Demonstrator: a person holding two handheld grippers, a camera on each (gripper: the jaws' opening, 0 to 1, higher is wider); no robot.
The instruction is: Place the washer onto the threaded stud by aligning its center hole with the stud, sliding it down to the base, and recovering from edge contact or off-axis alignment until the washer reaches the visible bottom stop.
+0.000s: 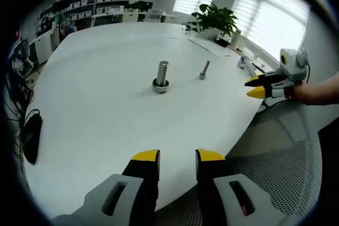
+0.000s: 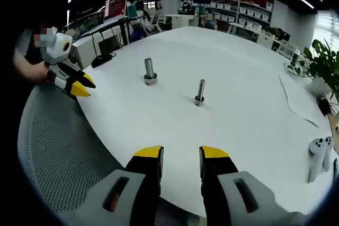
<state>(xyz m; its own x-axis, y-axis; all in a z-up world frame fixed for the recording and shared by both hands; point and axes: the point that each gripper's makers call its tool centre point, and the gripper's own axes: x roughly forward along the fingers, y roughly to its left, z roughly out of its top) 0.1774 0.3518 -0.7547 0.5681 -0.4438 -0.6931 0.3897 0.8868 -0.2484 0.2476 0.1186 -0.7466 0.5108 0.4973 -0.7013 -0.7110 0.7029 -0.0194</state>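
- Both studs stand upright on the white table, well apart from the hands: a thick stud with a ring at its foot, and a thinner stud just beside it.
- Left hand-held gripper hovers at the table's near edge, jaws slightly parted, nothing between them.
- Right hand-held gripper is the same: a narrow gap, empty, over the edge near the mesh chair.
- Each shows in the other's view too, yellow tips at the table rim.
- The washer: the ring around the thick stud's base looks like it, lying flat at the bottom; too small to be certain. The thinner stud also has a small collar at its foot.
- Risk, in my judgement: reaching in could knock over a free-standing stud.
- A thin flat ring is awkward to pinch off the table; it could slip or tilt, catch the threads and jam off-axis.
- Picking the wrong stud is the other trap.
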